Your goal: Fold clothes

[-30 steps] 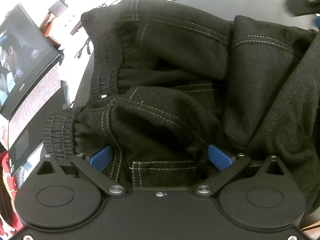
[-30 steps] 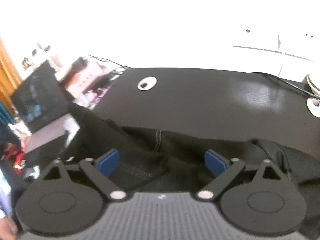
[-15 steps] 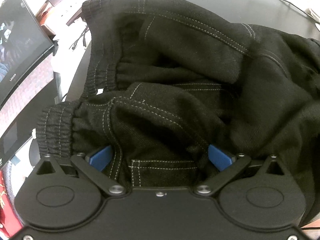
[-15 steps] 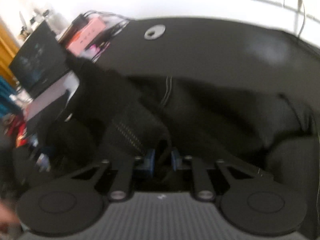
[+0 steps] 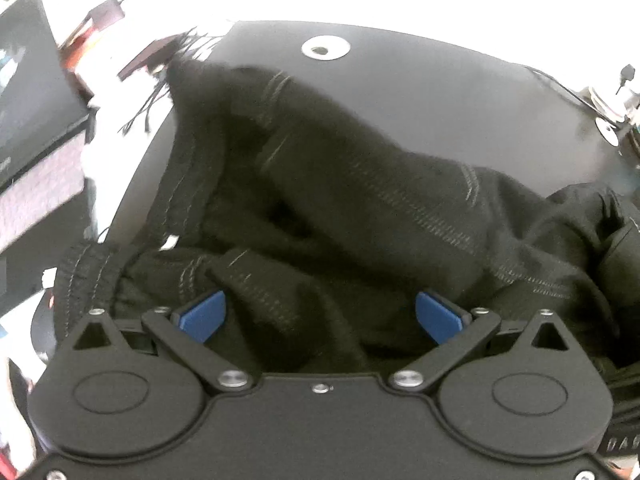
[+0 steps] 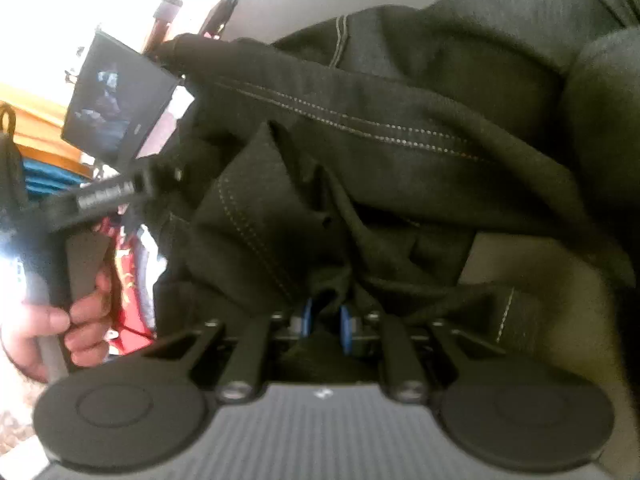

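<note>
A black garment [image 5: 360,200] with pale stitching and an elastic waistband lies crumpled on a black round table [image 5: 440,88]. My left gripper [image 5: 320,316] is open. Its blue pads [image 5: 202,316] stand wide apart and a fold of the cloth lies loose between them. The waistband [image 5: 84,268] hangs by the left finger. In the right wrist view, my right gripper [image 6: 326,320] is shut on a bunched fold of the same garment [image 6: 400,152], with only slivers of its blue pads showing. A person's hand [image 6: 76,320] grips the left gripper's handle at the left edge.
A laptop with a lit screen [image 6: 116,108] stands off the table's left side, beside cables [image 5: 144,116]. A white disc [image 5: 326,47] is set into the far tabletop. Small items and a cable [image 5: 608,120] sit at the far right rim. Red cloth [image 6: 128,272] lies below left.
The right gripper went from wide open to shut on a fold of the garment and came down close to it. The left view rose and tilted, showing more tabletop.
</note>
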A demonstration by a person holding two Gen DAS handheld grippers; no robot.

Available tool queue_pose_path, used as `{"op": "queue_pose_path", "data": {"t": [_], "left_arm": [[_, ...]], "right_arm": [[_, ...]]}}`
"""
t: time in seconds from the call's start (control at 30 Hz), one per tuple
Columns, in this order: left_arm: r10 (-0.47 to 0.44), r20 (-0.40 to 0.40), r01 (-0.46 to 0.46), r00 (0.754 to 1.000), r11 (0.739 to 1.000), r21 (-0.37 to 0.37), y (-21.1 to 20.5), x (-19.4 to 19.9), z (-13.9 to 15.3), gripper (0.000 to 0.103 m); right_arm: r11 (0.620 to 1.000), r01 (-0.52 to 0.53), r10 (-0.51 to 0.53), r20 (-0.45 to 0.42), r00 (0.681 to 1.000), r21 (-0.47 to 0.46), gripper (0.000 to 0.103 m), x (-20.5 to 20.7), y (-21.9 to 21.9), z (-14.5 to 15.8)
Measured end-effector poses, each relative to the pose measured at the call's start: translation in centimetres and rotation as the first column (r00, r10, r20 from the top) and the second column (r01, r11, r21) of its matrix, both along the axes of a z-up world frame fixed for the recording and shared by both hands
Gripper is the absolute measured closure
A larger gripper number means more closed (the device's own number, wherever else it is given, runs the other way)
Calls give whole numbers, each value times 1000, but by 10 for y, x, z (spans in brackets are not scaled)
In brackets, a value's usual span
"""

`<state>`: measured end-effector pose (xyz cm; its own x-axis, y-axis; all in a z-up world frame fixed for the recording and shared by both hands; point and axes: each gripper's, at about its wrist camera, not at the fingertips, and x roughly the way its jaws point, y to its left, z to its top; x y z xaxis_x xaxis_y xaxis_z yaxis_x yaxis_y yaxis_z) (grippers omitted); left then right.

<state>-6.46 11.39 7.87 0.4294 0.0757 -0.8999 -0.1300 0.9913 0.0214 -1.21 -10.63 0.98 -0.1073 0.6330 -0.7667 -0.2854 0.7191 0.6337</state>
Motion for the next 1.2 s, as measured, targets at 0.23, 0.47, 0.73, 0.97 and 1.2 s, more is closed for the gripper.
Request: {"op": "queue_pose_path", "data": {"t": [0.23, 0.47, 0.73, 0.97, 1.2], "left_arm": [[-60, -96, 67, 994, 995, 67, -24, 5, -38, 0], [-55, -129, 61, 990, 997, 48, -26, -2, -51, 0], [-38, -124, 40, 992, 999, 15, -22, -5, -55, 0], [-2, -139, 3, 990, 1000, 10, -13, -2, -58, 0], [131, -187, -157, 974, 979, -132, 18, 8, -51, 0]], "right_arm": [[1000, -13, 13, -18, 1000, 15, 88, -3, 0, 0], [999, -39, 40, -9, 999, 7, 86, -2, 0, 5], [989, -144, 146, 201, 969, -23, 81, 29, -9, 82], [982, -186, 138, 584, 800, 24, 67, 77, -12, 217], [945, -196, -95, 792, 603, 262, 46, 112, 14, 270]]}}
